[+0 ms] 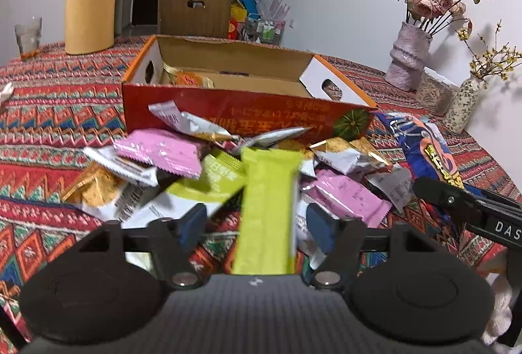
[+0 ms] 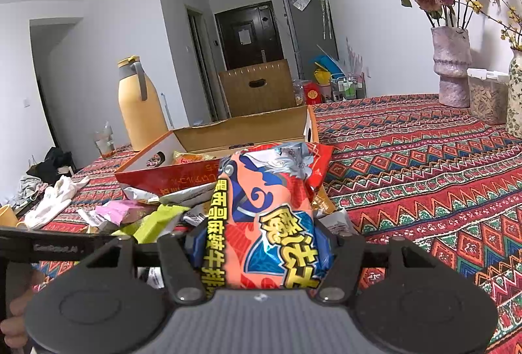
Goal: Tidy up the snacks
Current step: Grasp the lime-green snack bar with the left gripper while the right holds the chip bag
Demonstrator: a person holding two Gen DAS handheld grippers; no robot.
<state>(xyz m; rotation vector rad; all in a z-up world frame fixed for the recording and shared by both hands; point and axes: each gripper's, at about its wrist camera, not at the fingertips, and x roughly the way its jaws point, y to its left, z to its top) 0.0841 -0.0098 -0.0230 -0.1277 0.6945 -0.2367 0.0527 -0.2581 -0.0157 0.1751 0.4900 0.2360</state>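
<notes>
- The left claw (image 1: 257, 225) stands wide, its blue pads clear of the lime-green wrapper (image 1: 269, 210) blurred between them.
- The right claw (image 2: 261, 251) grips a big orange-and-blue snack bag (image 2: 270, 217), held above the patterned surface (image 2: 424, 178).
- A pile of snack packets (image 1: 182, 158) lies just in front of the open red box (image 1: 241, 99); a few packets already sit inside.
</notes>
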